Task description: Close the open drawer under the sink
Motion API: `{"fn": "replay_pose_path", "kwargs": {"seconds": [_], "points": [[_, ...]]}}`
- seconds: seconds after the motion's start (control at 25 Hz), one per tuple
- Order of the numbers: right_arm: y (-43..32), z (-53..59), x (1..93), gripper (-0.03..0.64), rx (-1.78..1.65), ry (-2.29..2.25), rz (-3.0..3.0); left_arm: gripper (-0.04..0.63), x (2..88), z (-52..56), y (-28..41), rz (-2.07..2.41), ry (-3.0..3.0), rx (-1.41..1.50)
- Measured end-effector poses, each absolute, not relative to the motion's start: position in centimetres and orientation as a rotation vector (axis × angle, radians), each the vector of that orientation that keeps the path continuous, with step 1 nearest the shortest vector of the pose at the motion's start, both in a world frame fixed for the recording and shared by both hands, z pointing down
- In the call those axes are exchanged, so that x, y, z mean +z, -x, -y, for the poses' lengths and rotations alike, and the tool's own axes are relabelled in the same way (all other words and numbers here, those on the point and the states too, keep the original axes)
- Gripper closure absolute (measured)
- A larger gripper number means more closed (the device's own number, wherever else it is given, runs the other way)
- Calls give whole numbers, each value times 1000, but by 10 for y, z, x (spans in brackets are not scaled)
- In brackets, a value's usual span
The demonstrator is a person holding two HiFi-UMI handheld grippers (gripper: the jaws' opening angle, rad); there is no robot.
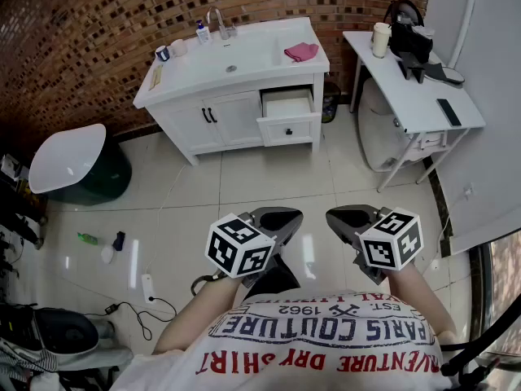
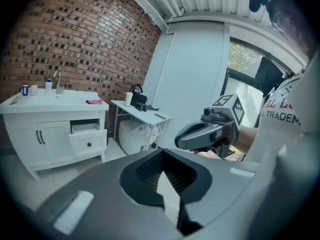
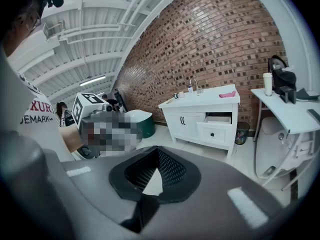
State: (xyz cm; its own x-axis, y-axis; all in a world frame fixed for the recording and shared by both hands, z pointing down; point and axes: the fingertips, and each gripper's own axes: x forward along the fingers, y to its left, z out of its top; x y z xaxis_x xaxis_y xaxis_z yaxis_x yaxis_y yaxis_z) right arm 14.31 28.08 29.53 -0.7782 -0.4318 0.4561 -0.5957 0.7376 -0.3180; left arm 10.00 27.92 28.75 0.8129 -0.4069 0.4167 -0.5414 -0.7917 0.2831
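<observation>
Left gripper (image 1: 281,215) and right gripper (image 1: 355,215), jaws closed and empty, face the open drawer (image 1: 288,119) well ahead, likely nearest the left fingertips.

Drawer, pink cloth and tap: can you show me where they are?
open drawer (image 1: 289,127), head view, on its front panel.
pink cloth (image 1: 301,52), head view, on its middle.
tap (image 1: 217,21), head view, on its spout.
</observation>
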Motion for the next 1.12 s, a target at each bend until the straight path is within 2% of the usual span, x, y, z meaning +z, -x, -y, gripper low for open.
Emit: {"fn": "replay_pose_path", "kwargs": {"seconds": [0.36, 0.68, 0.88, 1.12], "points": [[-114, -208, 313, 609, 668, -784, 2562, 601, 309, -209, -63, 723, -2567, 449], [-69, -68, 361, 607, 793, -793, 2477, 601, 350, -68, -1, 720, -2442, 451], [-50, 62, 429, 607, 813, -888, 2355, 601, 376, 57, 35, 701, -2414, 460], [-44, 174, 528, 609, 894, -1065, 2195, 601, 406, 141, 60, 618, -2385, 496]]}}
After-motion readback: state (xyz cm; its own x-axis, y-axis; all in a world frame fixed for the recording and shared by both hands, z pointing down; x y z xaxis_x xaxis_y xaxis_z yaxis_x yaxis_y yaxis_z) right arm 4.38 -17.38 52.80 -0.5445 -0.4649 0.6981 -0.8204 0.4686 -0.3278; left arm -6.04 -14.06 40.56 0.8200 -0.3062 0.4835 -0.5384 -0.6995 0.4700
